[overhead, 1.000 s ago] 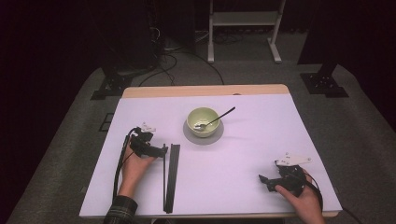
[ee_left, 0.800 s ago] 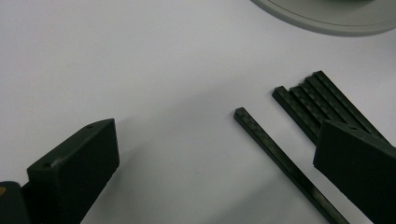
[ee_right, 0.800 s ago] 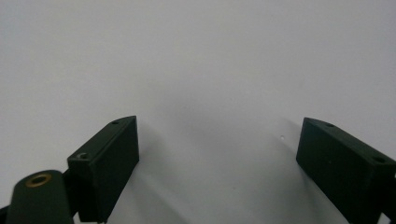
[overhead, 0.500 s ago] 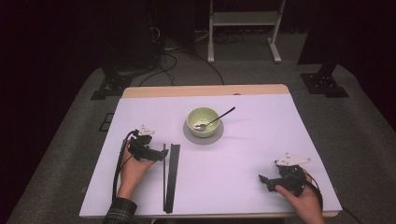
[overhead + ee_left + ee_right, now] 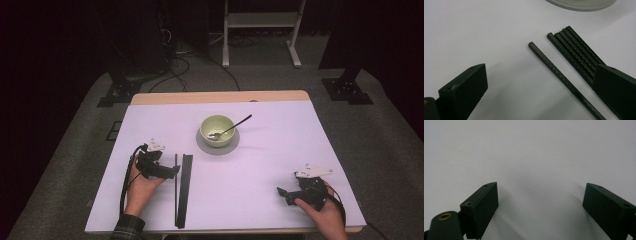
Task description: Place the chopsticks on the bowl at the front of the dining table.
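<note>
Several black chopsticks [image 5: 184, 189] lie lengthwise on the white table, left of centre. One single chopstick [image 5: 559, 75] lies a little apart from the bundle [image 5: 576, 53]. My left gripper [image 5: 172, 172] rests just left of them, open, its jaws spread to either side of the single stick without touching it [image 5: 540, 87]. A pale green bowl [image 5: 217, 129] with a spoon [image 5: 235, 125] in it stands on a grey saucer [image 5: 217, 146] at the middle back. My right gripper [image 5: 281, 192] lies open on bare table at the front right [image 5: 541, 207].
The table's wooden far edge [image 5: 220, 97] borders a dark floor with cables [image 5: 175, 60] and stand feet [image 5: 347, 90]. A white frame [image 5: 260, 20] stands behind. Bare tabletop [image 5: 270, 160] spreads between the chopsticks and my right gripper.
My left gripper has shifted slightly to the right, closer to the chopsticks. The right gripper, bowl and spoon stay where they were.
</note>
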Available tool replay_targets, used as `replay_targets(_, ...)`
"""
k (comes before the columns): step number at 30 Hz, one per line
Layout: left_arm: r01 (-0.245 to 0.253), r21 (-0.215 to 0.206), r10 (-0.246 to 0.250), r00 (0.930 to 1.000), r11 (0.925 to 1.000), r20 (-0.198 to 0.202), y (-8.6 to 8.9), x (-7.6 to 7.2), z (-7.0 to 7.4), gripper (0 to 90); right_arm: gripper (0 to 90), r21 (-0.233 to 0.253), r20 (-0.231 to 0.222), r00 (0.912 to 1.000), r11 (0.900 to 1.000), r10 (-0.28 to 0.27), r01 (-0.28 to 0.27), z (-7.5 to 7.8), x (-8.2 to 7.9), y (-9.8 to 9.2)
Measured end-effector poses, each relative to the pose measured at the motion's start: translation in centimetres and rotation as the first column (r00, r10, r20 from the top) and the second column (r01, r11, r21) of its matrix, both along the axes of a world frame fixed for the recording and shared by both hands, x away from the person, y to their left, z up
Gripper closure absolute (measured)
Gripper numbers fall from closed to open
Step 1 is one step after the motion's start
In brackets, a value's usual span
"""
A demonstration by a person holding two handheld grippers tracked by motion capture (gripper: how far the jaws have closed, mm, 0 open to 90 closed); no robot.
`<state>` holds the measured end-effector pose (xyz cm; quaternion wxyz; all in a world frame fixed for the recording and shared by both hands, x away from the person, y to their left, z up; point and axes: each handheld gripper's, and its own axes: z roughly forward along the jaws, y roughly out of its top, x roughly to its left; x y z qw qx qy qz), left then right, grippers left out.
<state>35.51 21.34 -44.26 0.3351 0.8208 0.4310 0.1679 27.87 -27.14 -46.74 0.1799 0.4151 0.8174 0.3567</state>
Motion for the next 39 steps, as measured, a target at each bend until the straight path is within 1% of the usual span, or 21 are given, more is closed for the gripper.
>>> replay_targets(1, 0.000, 0.000, 0.000, 1.0000, 1.0000, 0.000, 0.0, 0.0, 0.0, 0.0, 11.5, 0.000, 0.000, 1.0000, 1.000, 0.000, 0.000, 0.0, 0.0, 0.0)
replay_targets(2, 0.000, -0.008, 0.000, 1.0000, 1.0000, 0.006, 0.1, -0.4, 0.1, 0.0, 11.5, 0.000, 0.000, 1.0000, 1.000, 0.000, 0.000, 0.0, 0.0, 0.0)
replay_targets(5, 0.000, -0.007, 0.000, 1.0000, 1.0000, 0.009, 0.2, -0.8, 0.3, 0.0, 11.4, 0.000, 0.000, 1.0000, 1.000, 0.000, 0.000, 0.0, 0.0, 0.0)
replay_targets(6, -0.004, -0.016, 0.004, 0.9999, 0.9999, 0.011, 0.4, -0.9, 0.3, 0.0, 11.5, 0.000, 0.000, 1.0000, 1.000, 0.000, 0.000, 0.0, 0.0, 0.0)
replay_targets(12, -0.003, -0.023, 0.003, 1.0000, 0.9997, 0.006, 0.6, -1.7, 0.4, 0.0, 11.5, 0.000, 0.000, 1.0000, 1.000, 0.000, 0.000, 0.0, 0.0, 0.0)
replay_targets(14, -0.001, -0.030, 0.002, 0.9999, 0.9996, 0.014, 0.7, -2.2, 0.5, 0.0, 11.5, 0.000, 0.000, 1.0000, 1.000, 0.000, 0.000, 0.0, 0.0, 0.0)
replay_targets(18, -0.002, -0.043, 0.002, 1.0000, 0.9991, 0.009, 0.9, -3.0, 0.4, 0.0, 11.5, -0.001, 0.001, 1.0000, 1.000, 0.000, 0.000, 0.0, 0.0, 0.0)
replay_targets(19, -0.002, -0.043, 0.002, 1.0000, 0.9991, 0.009, 0.9, -3.0, 0.4, 0.0, 11.5, -0.001, 0.001, 1.0000, 1.000, 0.000, 0.000, 0.0, 0.0, 0.0)
replay_targets(20, -0.001, -0.046, 0.001, 1.0000, 0.9989, 0.005, 0.9, -3.3, 0.3, 0.0, 11.5, -0.001, 0.001, 1.0000, 1.000, 0.000, 0.000, 0.0, 0.0, 0.0)
replay_targets(21, -0.003, -0.046, 0.003, 1.0000, 0.9989, 0.000, 0.9, -3.5, 0.2, 0.0, 11.5, -0.001, 0.000, 1.0000, 1.000, 0.000, 0.000, 0.0, 0.0, 0.0)
replay_targets(23, 0.001, -0.046, -0.001, 1.0000, 0.9990, 0.002, 0.9, -3.7, 0.2, 0.0, 11.5, -0.001, 0.000, 1.0000, 1.000, 0.000, 0.000, 0.0, 0.0, 0.0)
replay_targets(24, 0.003, -0.049, -0.003, 1.0000, 0.9988, 0.001, 0.9, -4.1, 0.1, 0.0, 11.5, -0.001, 0.000, 1.0000, 1.000, 0.000, 0.000, 0.0, 0.0, 0.0)
replay_targets(26, 0.001, -0.050, -0.001, 1.0000, 0.9988, -0.001, 0.9, -4.4, 0.1, 0.0, 11.5, -0.001, 0.000, 1.0000, 1.000, 0.000, 0.000, 0.0, 0.0, 0.0)
replay_targets(29, 0.001, -0.053, -0.001, 1.0000, 0.9986, -0.001, 1.0, -4.6, 0.0, 0.0, 11.5, -0.001, 0.001, 1.0000, 1.000, 0.000, 0.000, 0.0, 0.0, 0.0)
replay_targets(31, 0.001, -0.047, -0.001, 1.0000, 0.9989, -0.005, 1.0, -4.9, -0.1, 0.0, 11.5, -0.001, 0.001, 1.0000, 1.000, 0.000, 0.000, 0.0, 0.0, 0.0)
replay_targets(32, -0.003, -0.053, 0.003, 1.0000, 0.9986, -0.006, 1.0, -5.1, -0.2, 0.0, 11.5, -0.001, 0.001, 1.0000, 1.000, 0.000, 0.000, 0.0, 0.0, 0.0)
replay_targets(37, -0.002, -0.056, 0.001, 1.0000, 0.9984, -0.005, 1.0, -5.8, -0.3, 0.0, 11.5, -0.001, 0.001, 1.0000, 1.000, 0.000, 0.000, 0.0, 0.0, 0.0)
replay_targets(39, 0.002, -0.051, -0.002, 1.0000, 0.9987, -0.007, 0.9, -6.0, -0.3, 0.0, 11.5, -0.001, 0.001, 1.0000, 1.000, 0.000, 0.000, 0.0, 0.0, 0.0)
